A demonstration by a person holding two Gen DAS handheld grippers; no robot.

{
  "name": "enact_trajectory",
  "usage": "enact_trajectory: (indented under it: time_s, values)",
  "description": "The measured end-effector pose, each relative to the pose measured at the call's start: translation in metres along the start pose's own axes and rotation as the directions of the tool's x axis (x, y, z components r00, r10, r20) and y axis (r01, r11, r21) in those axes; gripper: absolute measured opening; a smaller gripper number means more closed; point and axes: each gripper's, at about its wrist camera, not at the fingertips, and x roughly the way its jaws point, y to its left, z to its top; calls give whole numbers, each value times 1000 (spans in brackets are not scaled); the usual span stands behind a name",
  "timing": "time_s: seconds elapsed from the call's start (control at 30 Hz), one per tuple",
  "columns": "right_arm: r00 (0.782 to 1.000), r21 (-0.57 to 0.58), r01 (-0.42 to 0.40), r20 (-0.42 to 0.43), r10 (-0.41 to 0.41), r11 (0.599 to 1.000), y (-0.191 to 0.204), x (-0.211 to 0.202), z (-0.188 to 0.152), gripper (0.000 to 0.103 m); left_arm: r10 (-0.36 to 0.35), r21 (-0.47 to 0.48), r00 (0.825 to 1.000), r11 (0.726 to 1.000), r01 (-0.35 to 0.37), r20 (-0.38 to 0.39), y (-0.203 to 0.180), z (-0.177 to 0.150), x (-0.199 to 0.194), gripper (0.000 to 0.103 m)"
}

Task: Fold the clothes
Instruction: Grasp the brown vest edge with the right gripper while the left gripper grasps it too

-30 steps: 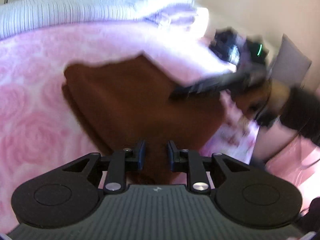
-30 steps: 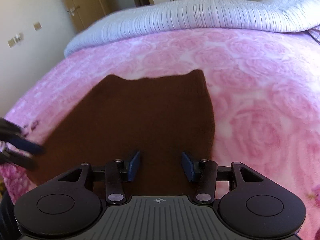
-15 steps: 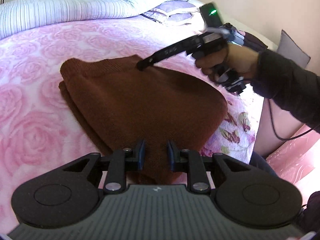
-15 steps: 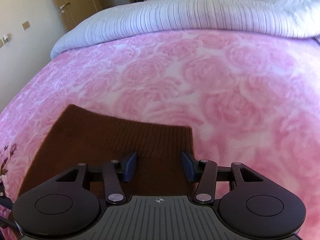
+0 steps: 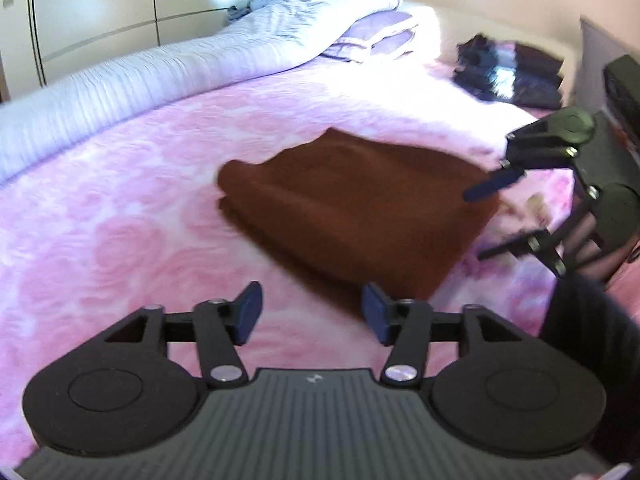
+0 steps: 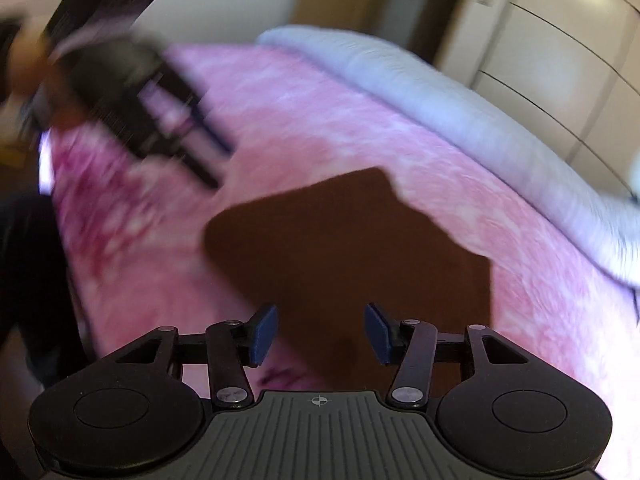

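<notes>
Left wrist view shows the brown sweater (image 5: 356, 208) lying folded into a thick, layered bundle on the pink blanket (image 5: 120, 248), well short of the white duvet (image 5: 160, 68) rolled along the far side. The left gripper (image 5: 310, 312) hangs just off the sweater's near corner, its jaws opening with only blanket between them, which reads as a release of the folded edge. The right gripper (image 5: 486, 222) sits at the sweater's other end, beside its edge; from the right wrist view its jaws (image 6: 320, 334) stand apart with nothing pinched, the sweater below them. Both ends seem let go so the fold can settle flat. A dark pile (image 5: 508, 76) lies beyond the sweater.
</notes>
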Motion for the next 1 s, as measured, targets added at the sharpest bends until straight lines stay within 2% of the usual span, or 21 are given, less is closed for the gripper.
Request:
enact_trajectory:
  time_s: [0.03,0.13,0.23,0.3,0.37,0.5,0.63,0.77,0.83,0.87,0.9,0.93,1.0]
  values:
    - [1000,-54,13,-18,-14,998,12,9,0,52,19,28,1000,999,-19,0,-2,-2,-1,64]
    - [994,-219,90,-41,-101,972,37,39,1,52,86,152,996,985,-85,-1,-11,-6,0,67]
    - [982,-345,151,-52,-180,926,51,67,2,51,154,307,988,940,-149,9,-27,-11,8,77]
    - [983,-378,147,-50,-179,914,51,72,-1,34,191,436,981,882,-180,19,-41,-17,18,81]
    - [984,-403,145,-39,-175,904,48,70,-5,23,222,559,974,803,-209,46,-54,-26,29,83]
    - [984,-393,155,-17,-176,906,21,34,-17,19,225,730,965,636,-251,136,-76,-36,52,88]
    - [981,-409,149,-54,-187,900,-14,-1,-49,19,181,809,967,534,-248,177,-91,-33,77,88]
    - [981,-418,122,-89,-174,900,-32,-17,-85,19,126,870,971,432,-237,202,-107,-35,96,88]
    - [976,-417,137,-97,-194,899,-32,-20,-96,22,109,892,969,381,-245,220,-112,-36,102,88]
    - [971,-420,152,-104,-214,895,-30,-19,-99,32,106,897,969,367,-246,223,-112,-36,105,88]
    - [962,-417,179,-116,-248,891,-26,-18,-101,39,103,900,969,360,-246,224,-112,-35,107,88]
    - [950,-400,213,-130,-285,892,-17,-20,-102,52,101,902,970,355,-244,223,-112,-35,108,89]
    - [927,-349,270,-158,-340,897,-1,-25,-102,55,98,904,971,354,-239,219,-112,-34,111,89]
